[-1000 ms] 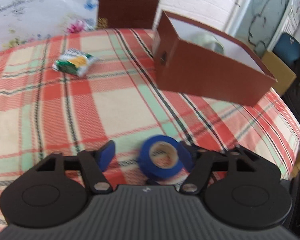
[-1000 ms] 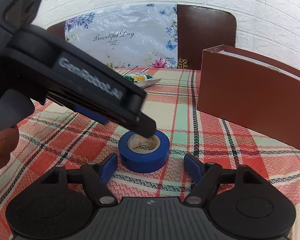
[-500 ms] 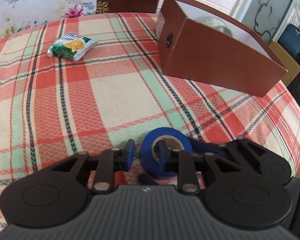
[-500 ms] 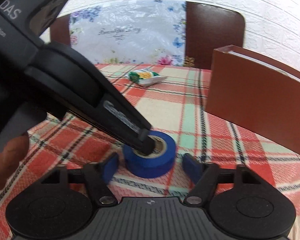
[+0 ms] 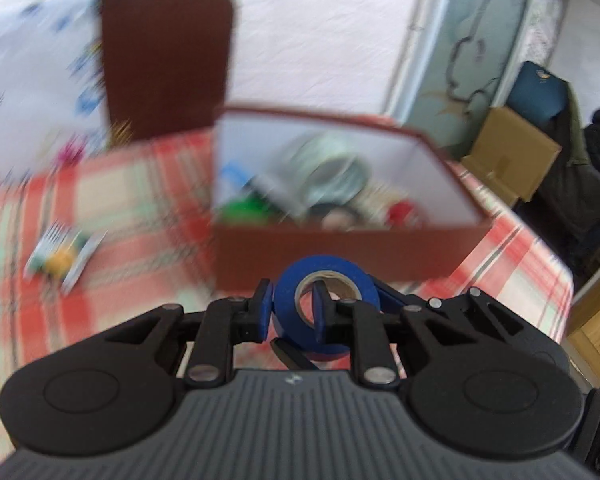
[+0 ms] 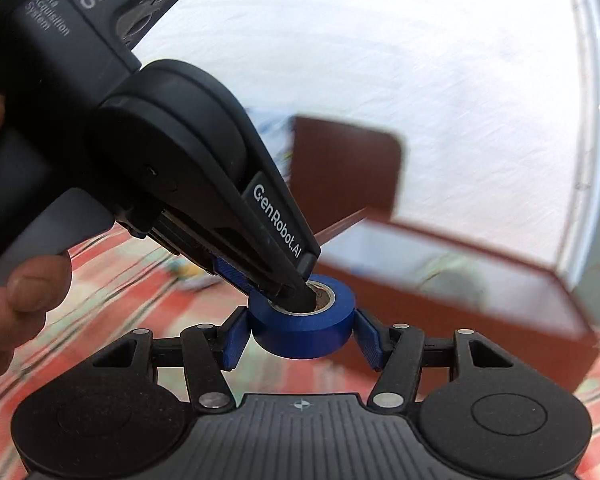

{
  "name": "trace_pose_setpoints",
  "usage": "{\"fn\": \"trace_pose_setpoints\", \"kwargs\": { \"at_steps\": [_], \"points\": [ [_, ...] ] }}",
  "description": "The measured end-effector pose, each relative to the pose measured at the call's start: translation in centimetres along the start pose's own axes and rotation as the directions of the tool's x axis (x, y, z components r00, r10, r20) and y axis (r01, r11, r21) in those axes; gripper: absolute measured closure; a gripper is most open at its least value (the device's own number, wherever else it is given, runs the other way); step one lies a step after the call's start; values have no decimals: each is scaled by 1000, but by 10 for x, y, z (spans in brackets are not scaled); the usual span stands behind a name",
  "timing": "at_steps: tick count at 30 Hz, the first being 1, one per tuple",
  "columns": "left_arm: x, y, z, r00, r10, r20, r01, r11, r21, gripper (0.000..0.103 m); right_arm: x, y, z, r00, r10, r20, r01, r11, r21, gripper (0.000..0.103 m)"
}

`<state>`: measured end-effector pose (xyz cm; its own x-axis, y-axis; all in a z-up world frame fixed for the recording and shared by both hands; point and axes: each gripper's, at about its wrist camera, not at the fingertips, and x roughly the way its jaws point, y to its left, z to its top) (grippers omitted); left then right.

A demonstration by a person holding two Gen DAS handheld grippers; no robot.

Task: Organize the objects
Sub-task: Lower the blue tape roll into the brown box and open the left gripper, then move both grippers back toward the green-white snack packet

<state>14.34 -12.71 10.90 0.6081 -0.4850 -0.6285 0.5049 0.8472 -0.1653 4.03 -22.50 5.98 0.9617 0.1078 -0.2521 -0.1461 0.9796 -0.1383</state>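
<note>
A blue tape roll (image 5: 327, 308) is held by both grippers, lifted above the plaid tablecloth. My left gripper (image 5: 290, 312) is shut on the roll's wall, one finger inside the core and one outside. My right gripper (image 6: 302, 334) is shut on the same roll (image 6: 304, 330) across its outer sides. The left gripper's body fills the upper left of the right wrist view. The open brown box (image 5: 340, 252) stands just beyond the roll, holding a silver tape roll (image 5: 332, 176) and other blurred items.
A green and yellow snack packet (image 5: 60, 256) lies on the plaid tablecloth (image 5: 100, 208) at the left. A brown chair back (image 5: 164, 60) stands behind the table. A cardboard carton (image 5: 512, 160) and dark clutter sit off the table at the right.
My right gripper has shut on the tape roll. Both grippers have lifted it off the cloth and moved it towards the brown box; the views are blurred by the motion.
</note>
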Motion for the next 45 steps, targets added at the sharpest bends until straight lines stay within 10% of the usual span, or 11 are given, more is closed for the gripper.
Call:
{"fn": "trace_pose_setpoints", "kwargs": {
  "at_steps": [8,10,20,34,45],
  "points": [
    [58,-61,61,996,-80,41,76,992,98,79,31,-80,13,985,-171,21,171,985,12,47],
    [81,-71,69,997,-69,32,66,992,104,62,52,-94,6,975,-216,-45,216,976,7,36],
    [111,-76,55,999,-37,-23,39,992,117,55,32,-110,-12,970,-239,-40,242,952,185,30],
    [54,-59,22,998,-57,30,53,992,113,49,3,-44,-24,982,-164,-93,178,969,169,30],
    [19,12,-15,997,57,49,-59,997,46,47,3,28,-27,978,-25,-209,49,993,107,30]
  ]
}}
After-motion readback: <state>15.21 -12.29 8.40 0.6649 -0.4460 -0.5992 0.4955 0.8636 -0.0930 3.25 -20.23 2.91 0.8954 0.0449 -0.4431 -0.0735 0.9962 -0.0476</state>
